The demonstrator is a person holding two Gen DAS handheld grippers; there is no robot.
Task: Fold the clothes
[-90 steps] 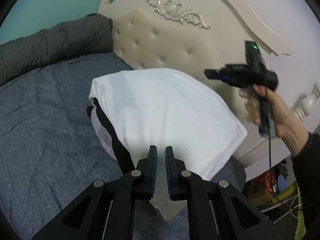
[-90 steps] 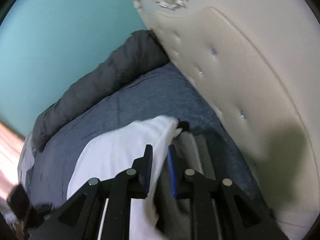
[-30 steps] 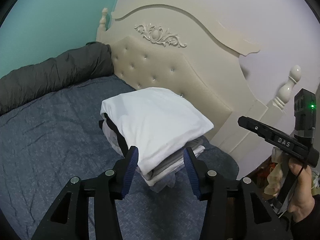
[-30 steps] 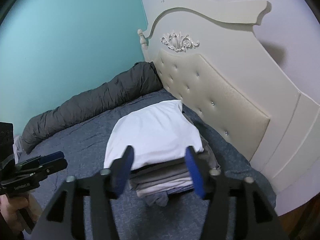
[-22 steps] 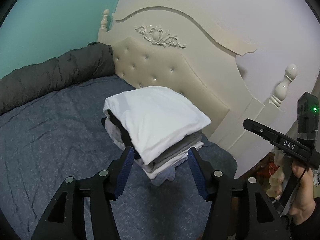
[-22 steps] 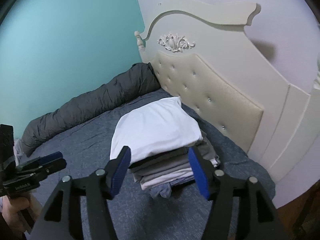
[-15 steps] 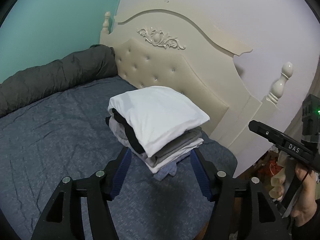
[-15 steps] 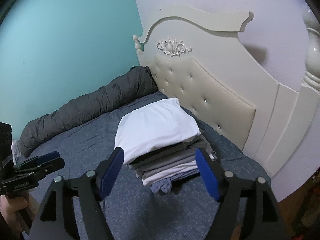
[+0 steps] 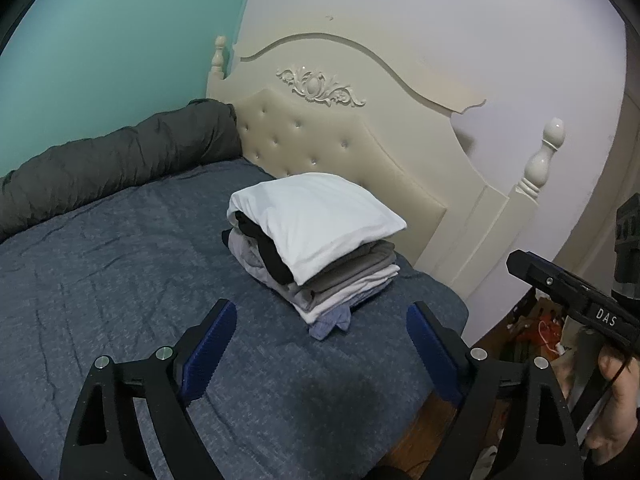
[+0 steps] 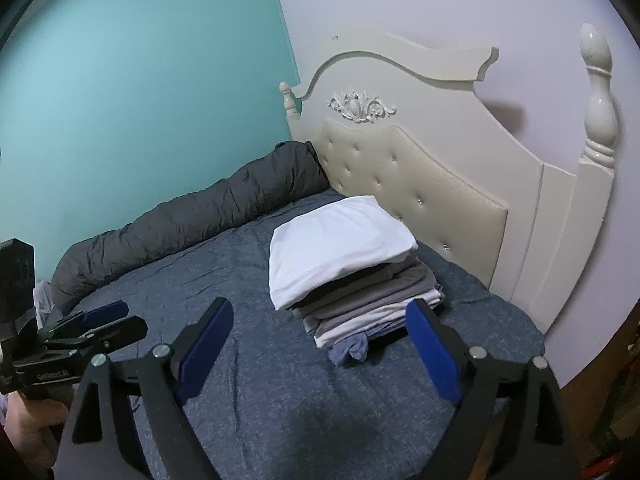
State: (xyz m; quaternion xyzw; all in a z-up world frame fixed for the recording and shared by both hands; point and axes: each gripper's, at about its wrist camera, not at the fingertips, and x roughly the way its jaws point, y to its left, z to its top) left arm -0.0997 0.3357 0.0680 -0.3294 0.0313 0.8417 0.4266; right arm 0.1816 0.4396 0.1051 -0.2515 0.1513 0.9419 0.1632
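White shirt point(image 9: 320, 216) is topping the clothes stack point(image 10: 368, 304), lying on the bed point(image 9: 100, 272) near the headboard point(image 9: 360, 152), long axis running alongside it. Both hand-held grippers, left point(image 9: 320, 350) and right point(image 10: 320, 346), are hovering wide open, empty.

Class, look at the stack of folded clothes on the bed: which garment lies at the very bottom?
The crumpled blue garment lies lowest. It pokes out under the white, black and grey folded layers, touching the dark blue bedspread.

Dim, cool indoor light — soft shadows on the headboard point(image 9: 360, 148), sharp focus, heavy fisheye bending and dark corners.
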